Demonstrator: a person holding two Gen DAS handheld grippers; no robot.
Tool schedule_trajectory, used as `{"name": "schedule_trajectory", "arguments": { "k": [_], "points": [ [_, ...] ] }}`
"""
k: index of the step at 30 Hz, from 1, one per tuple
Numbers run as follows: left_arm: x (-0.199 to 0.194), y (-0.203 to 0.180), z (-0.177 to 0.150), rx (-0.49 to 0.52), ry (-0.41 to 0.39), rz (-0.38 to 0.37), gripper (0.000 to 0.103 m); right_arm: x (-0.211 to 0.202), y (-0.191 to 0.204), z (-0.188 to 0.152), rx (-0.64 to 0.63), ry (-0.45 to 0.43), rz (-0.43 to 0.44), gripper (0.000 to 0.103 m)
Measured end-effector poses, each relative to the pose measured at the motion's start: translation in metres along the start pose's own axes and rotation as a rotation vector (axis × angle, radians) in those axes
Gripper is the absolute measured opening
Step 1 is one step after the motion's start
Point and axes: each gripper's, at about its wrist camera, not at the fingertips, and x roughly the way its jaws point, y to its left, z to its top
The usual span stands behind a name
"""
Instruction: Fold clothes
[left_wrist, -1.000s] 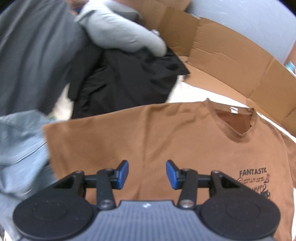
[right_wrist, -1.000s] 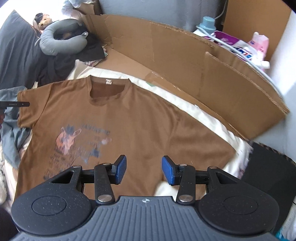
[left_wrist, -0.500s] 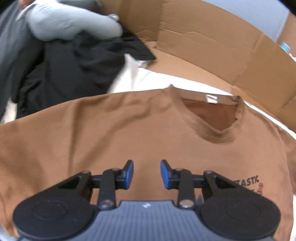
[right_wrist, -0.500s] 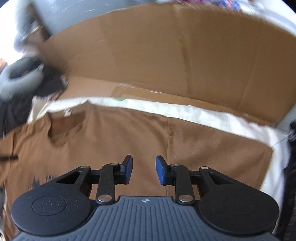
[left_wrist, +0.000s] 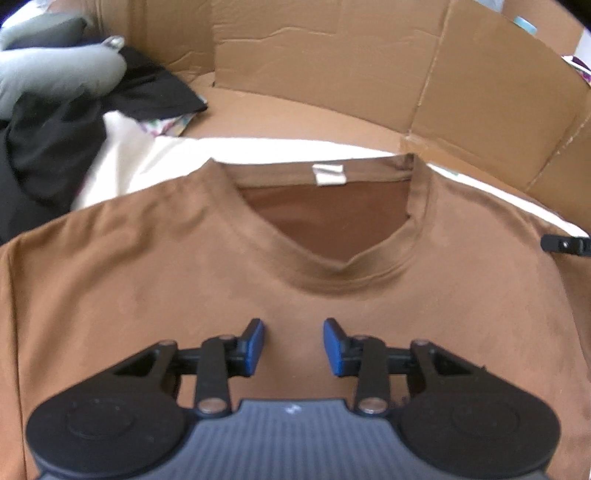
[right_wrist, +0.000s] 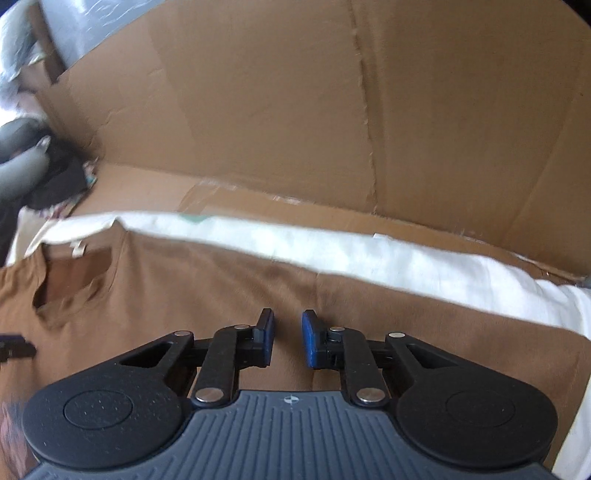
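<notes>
A wall of brown cardboard panels (left_wrist: 369, 74) is standing behind the work area, and a white sheet (right_wrist: 369, 254) is covering the surface in front of it. A brown T-shirt (left_wrist: 147, 266) is lying flat and face up on this sheet, with its neckline (left_wrist: 332, 266) toward the cardboard and a white label (left_wrist: 328, 173) showing inside the collar.

The left tongs (left_wrist: 293, 347) are hovering over the chest of the T-shirt, just below the neckline. Their blue pads (left_wrist: 255, 345) are standing well apart and are holding nothing.

The right tongs (right_wrist: 288, 339) are hovering over the T-shirt near its sleeve seam, close to the shoulder edge bordering the sheet. Their pads (right_wrist: 308, 341) are separated by a narrow gap and are gripping nothing.

At the left of the left wrist view, a black garment (left_wrist: 55, 147) is lying heaped beside the T-shirt, and a grey neck pillow (left_wrist: 55, 81) is resting on top of it.
</notes>
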Motion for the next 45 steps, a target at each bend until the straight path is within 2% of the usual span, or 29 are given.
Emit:
{"name": "schedule_trajectory", "arguments": {
  "k": [4, 8, 11, 15, 24, 27, 30, 33, 35, 37, 41, 45],
  "points": [
    [-0.004, -0.011, 0.004, 0.031, -0.021, -0.008, 0.038, 0.013, -0.007, 0.01, 0.002, 0.018, -0.013, 0.019],
    [-0.001, -0.019, 0.002, 0.055, -0.024, 0.02, 0.038, 0.025, -0.012, 0.016, 0.004, 0.019, -0.041, 0.006],
    [0.009, -0.022, 0.002, 0.057, -0.017, 0.032, 0.038, 0.032, -0.018, 0.021, 0.038, 0.025, -0.045, 0.004],
    [0.023, -0.024, 0.005, 0.039, -0.031, 0.049, 0.039, 0.024, -0.018, 0.024, 0.059, 0.009, -0.036, 0.007],
    [0.032, -0.028, 0.012, 0.059, -0.088, 0.058, 0.039, -0.034, 0.02, -0.006, -0.056, -0.069, 0.051, 0.005],
    [0.033, -0.027, 0.016, 0.081, -0.107, 0.057, 0.037, -0.048, 0.033, -0.028, -0.059, -0.052, 0.071, 0.006],
    [0.034, -0.026, 0.022, 0.088, -0.115, 0.054, 0.033, -0.057, 0.044, -0.053, -0.073, 0.005, 0.081, 0.006],
    [0.028, -0.026, 0.025, 0.085, -0.113, 0.057, 0.024, -0.064, 0.053, -0.077, -0.106, 0.057, 0.058, 0.006],
    [0.018, -0.023, 0.024, 0.073, -0.123, 0.049, 0.023, -0.071, 0.055, -0.089, -0.1, 0.061, 0.048, 0.007],
    [0.01, -0.021, 0.022, 0.07, -0.127, 0.043, 0.023, -0.075, 0.056, -0.095, -0.077, 0.055, 0.047, 0.009],
    [-0.001, -0.02, 0.011, 0.099, -0.12, 0.022, 0.023, -0.075, 0.059, -0.101, -0.067, 0.052, 0.04, 0.025],
    [0.004, -0.023, 0.001, 0.152, -0.103, 0.014, 0.023, -0.075, 0.061, -0.106, -0.062, 0.053, 0.03, 0.025]
  ]
}}
